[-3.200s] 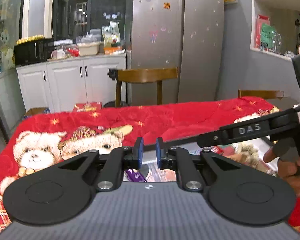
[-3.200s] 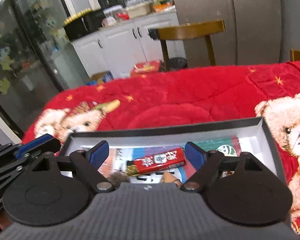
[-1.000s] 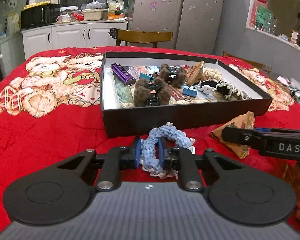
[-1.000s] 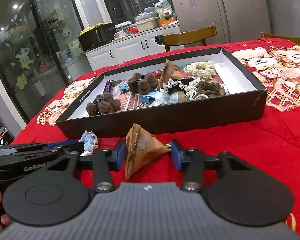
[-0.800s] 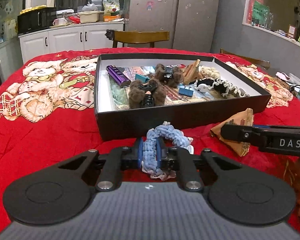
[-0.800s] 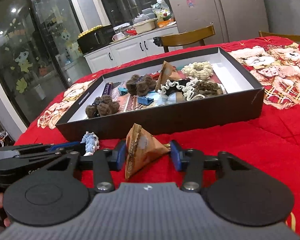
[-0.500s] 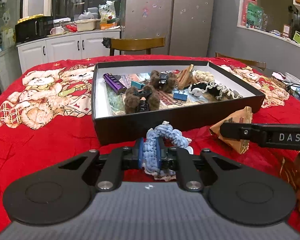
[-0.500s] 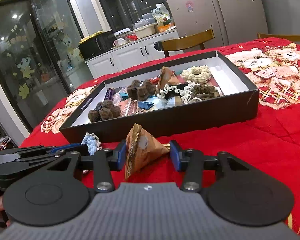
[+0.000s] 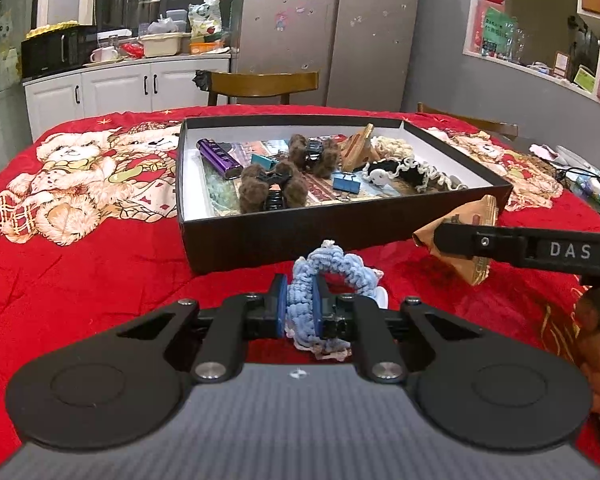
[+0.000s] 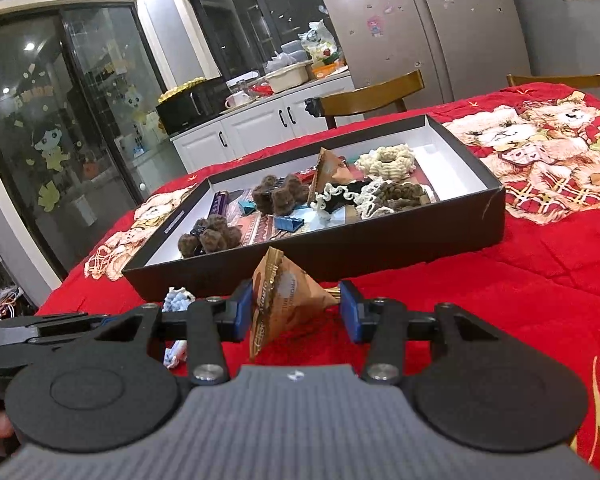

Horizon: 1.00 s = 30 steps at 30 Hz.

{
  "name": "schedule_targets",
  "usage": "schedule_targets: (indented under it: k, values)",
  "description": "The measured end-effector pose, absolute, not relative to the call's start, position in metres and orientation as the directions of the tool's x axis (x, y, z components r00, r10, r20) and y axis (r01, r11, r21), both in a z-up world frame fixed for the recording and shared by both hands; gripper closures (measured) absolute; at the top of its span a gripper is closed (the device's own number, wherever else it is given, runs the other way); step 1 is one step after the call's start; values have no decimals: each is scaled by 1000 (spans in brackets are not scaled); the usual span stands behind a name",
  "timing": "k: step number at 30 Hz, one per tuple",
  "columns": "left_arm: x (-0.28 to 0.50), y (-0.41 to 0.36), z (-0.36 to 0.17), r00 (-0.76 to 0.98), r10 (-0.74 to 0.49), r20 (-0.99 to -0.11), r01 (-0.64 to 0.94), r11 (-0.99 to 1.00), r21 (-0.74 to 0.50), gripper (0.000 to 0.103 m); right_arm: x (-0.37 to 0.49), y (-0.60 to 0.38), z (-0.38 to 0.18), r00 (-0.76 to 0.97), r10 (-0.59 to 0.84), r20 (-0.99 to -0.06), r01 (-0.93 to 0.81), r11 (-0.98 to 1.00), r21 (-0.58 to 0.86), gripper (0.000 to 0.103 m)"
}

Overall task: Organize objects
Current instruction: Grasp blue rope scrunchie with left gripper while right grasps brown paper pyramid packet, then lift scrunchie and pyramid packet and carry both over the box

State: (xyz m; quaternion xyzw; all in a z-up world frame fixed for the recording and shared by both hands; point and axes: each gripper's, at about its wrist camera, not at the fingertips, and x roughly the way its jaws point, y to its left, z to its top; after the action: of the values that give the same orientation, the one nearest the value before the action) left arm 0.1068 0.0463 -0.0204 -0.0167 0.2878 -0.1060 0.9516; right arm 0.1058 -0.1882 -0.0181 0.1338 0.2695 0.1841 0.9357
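My left gripper [image 9: 299, 307] is shut on a blue knitted scrunchie [image 9: 327, 267], held just above the red cloth in front of the black box [image 9: 340, 228]. My right gripper [image 10: 296, 312] is shut on a brown triangular snack packet [image 10: 286, 294], also in front of the box [image 10: 400, 246]. The packet [image 9: 466, 240] and right gripper arm show at the right of the left wrist view. The scrunchie [image 10: 177, 300] shows at the left of the right wrist view. The box holds brown fuzzy hair clips [image 9: 274, 190], a purple bar [image 9: 219, 159], blue binder clips [image 9: 346, 183], scrunchies [image 10: 386, 160] and another brown packet [image 10: 328, 170].
The table carries a red bear-print cloth [image 9: 72, 184]. A wooden chair [image 9: 260, 82] stands behind the table, with white cabinets [image 9: 112, 92] and a fridge [image 9: 332, 28] beyond. Cables and small items [image 9: 580, 180] lie at the table's right edge.
Both grippers, 3.2 s ago over the box with the right one open, now hold their objects in front of the box. Over the last second both lifted slightly.
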Motion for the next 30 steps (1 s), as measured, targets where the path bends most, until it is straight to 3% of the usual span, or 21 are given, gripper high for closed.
schedule_targets:
  k: [15, 30]
  values:
    - [95, 44, -14, 845, -223, -486, 218, 974, -66, 87, 103, -193, -12, 799, 421, -430, -278, 892, 356, 55]
    - [78, 47, 23, 942, -183, -281, 185, 982, -20, 87, 100, -218, 22, 847, 431, -312, -281, 860, 425, 55]
